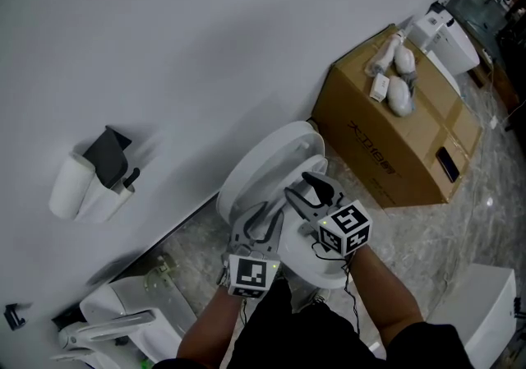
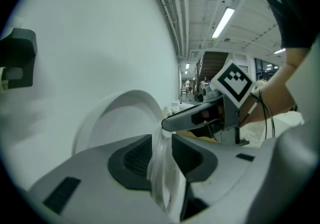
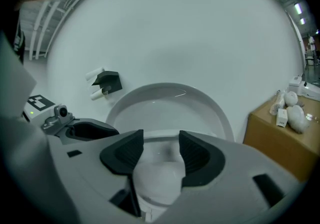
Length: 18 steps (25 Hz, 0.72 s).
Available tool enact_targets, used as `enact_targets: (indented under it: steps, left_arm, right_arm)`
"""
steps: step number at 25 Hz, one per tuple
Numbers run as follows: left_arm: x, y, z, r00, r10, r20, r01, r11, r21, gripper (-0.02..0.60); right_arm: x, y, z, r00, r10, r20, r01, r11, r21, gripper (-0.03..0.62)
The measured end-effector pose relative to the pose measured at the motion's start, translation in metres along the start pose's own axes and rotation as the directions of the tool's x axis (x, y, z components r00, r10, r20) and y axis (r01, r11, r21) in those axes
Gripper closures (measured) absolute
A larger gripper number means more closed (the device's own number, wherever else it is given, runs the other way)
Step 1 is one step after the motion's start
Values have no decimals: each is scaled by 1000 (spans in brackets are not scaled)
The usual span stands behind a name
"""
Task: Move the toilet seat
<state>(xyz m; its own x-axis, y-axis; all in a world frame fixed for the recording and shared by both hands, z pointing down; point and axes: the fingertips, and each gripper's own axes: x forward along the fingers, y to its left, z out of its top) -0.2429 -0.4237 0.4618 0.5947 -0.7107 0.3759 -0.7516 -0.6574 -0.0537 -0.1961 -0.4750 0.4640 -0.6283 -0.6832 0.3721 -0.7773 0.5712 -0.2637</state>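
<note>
A white toilet stands against the wall with its lid [image 1: 275, 158] raised. My left gripper [image 1: 261, 218] is at the bowl's left side. In the left gripper view the thin white edge of the toilet seat [image 2: 164, 180] runs between the dark pads [image 2: 134, 158], and my left gripper [image 2: 161, 150] is shut on it, with the lid [image 2: 120, 118] upright behind. My right gripper [image 1: 316, 188] hangs open over the bowl [image 3: 156, 180]. Nothing lies between the fingers of my right gripper [image 3: 161, 150]; the lid [image 3: 170, 106] rises beyond.
A cardboard box [image 1: 403, 141] stands right of the toilet with white items [image 1: 399, 84] on top. A paper holder [image 1: 103, 170] hangs on the wall at left. White fixtures sit at lower left [image 1: 123, 322] and lower right [image 1: 485, 310].
</note>
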Motion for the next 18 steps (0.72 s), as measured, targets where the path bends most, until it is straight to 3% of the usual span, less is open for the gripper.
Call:
enact_targets:
  steps: [11,16,18]
  left_arm:
    - [-19,-7,8,1000,-10,24,10,999,-34,519]
    - [-37,-7,21,999,-11,45,15,996,-86,557]
    - [-46,-8,25,997,-25,67,31,995,-95,558]
  right_arm:
    - [-5,2,-1,1000,-29,-6,29,999,14,372]
    - [-22,9,13,998,-47,45,48,999,-14,587]
    - [-32,16,20,997,-38,63,40,998,-40,589]
